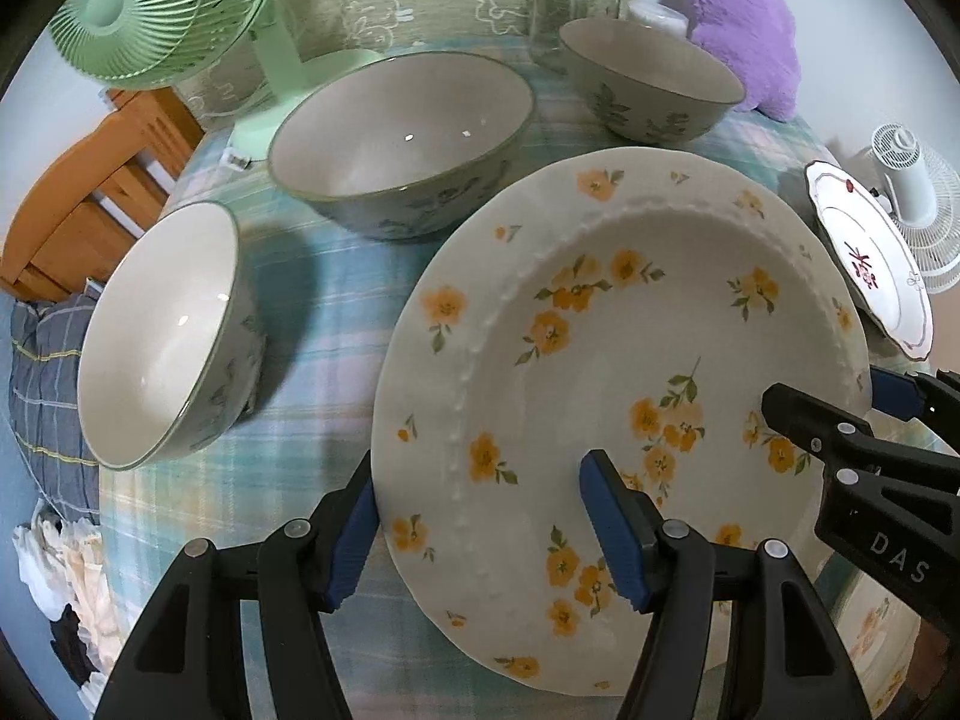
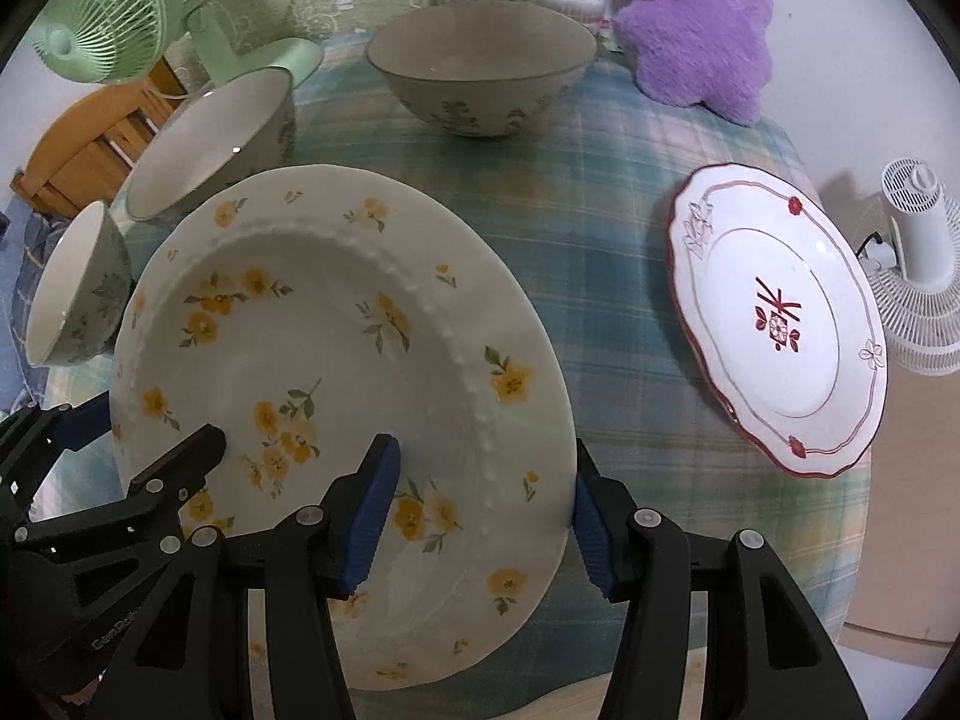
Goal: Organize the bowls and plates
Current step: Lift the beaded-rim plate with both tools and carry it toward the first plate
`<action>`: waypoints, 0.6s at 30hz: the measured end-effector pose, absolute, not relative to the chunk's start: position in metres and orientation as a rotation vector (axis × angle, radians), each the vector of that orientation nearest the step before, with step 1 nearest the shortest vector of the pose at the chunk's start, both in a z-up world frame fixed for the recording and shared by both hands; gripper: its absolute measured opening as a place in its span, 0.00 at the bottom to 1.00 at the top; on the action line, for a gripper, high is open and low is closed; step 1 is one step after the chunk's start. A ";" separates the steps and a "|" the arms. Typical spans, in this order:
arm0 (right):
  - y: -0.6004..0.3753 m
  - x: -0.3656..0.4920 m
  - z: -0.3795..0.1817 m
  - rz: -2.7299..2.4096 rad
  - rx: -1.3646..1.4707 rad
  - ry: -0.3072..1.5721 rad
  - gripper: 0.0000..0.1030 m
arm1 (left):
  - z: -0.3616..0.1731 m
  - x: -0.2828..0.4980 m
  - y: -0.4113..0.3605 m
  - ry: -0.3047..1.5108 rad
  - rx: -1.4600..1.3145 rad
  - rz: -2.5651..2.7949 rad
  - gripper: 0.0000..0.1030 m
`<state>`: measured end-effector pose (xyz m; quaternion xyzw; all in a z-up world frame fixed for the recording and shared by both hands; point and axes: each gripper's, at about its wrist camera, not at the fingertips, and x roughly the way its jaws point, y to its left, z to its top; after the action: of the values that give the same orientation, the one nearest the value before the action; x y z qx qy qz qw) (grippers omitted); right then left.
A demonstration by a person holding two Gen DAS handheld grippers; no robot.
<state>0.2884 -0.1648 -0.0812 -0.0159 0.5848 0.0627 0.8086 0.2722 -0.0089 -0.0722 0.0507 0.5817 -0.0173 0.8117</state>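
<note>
Plate (image 1: 606,372) rim between both grippers' fingers (image 1: 606,534)

Green fan (image 1: 168,12) at far left of the bench (image 1: 336,324), which carries a plaid cloth. Glass jar (image 1: 576,0) beside purple plush (image 1: 744,18). White fan (image 2: 918,264) off the right edge.

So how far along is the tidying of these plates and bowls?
Nothing looks stacked yet. The yellow-flowered plate is in hand, its rim gripped by the left gripper and right gripper. Left: three bowls standing apart and the red-rimmed plate.
</note>
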 end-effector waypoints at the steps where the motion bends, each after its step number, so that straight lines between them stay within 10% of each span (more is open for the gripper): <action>1: -0.163 0.288 -0.081 0.135 -0.032 1.251 0.56 | -0.074 0.272 -0.006 1.250 0.105 -0.034 0.65; 18: -0.148 0.289 -0.105 0.127 -0.023 1.277 0.62 | -0.092 0.274 -0.003 1.269 0.067 -0.038 0.72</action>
<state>0.2887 -0.1476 -0.1051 -0.0109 0.5957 0.0593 0.8010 0.2736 -0.0025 -0.0923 0.0312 0.5925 -0.0178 0.8048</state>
